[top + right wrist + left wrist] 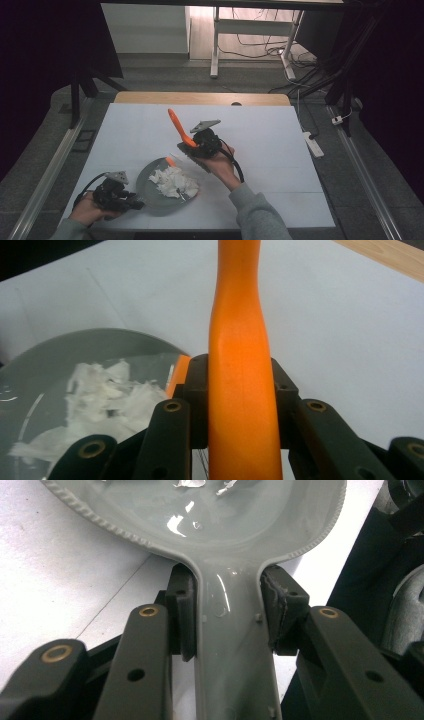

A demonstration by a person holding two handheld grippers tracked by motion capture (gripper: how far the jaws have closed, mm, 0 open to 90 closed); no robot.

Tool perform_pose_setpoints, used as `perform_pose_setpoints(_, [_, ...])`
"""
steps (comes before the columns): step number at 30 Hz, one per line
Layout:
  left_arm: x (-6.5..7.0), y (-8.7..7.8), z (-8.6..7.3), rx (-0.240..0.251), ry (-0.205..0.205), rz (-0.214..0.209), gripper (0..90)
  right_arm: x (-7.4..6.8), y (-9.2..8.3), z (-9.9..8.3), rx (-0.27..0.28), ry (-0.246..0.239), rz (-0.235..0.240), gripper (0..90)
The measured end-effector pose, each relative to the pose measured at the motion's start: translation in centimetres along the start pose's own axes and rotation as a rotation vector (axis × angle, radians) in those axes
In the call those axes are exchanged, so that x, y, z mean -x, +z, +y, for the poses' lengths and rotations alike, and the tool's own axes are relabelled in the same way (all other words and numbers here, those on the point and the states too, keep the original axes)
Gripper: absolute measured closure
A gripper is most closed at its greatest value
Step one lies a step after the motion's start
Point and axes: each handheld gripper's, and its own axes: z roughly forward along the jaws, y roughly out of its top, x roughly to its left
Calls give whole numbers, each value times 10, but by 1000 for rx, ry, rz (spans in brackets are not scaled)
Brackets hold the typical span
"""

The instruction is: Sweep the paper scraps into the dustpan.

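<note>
Left hand-held gripper [134,204] clamped on handle of grey plastic dustpan [150,192] holding white paper scraps [174,182] on desk [250,135]; right hand-held gripper [192,146] grasps orange-handled brush [176,126], handle tilted up-left, just above-right of dustpan.

A white table [280,150] stands on grey floor [380,165], a power strip [313,142] just beside it.

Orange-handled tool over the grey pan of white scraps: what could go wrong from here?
1. The right hand-held gripper clamps the orange handle on smooth plastic; it may twist or slip.
2. The white scraps lie piled near the grey pan rim and could spill onto the table.
3. The left hand-held gripper holds the pan by its narrow handle alone, so pushing could tip it.
</note>
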Motion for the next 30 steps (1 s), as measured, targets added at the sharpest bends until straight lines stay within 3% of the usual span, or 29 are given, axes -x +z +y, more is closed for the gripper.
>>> perform_pose_setpoints(12, [-3, -1, -2, 11, -29, 6, 620, 21, 20, -3, -53, 35, -54, 705])
perform_pose_setpoints(22, [-6, -3, -4, 13, -44, 6, 620, 24, 36, 3, -91, 26, -80, 704])
perform_pose_setpoints(30, [-7, -3, -4, 14, -43, 6, 620, 19, 51, 8, -125, 14, -69, 704])
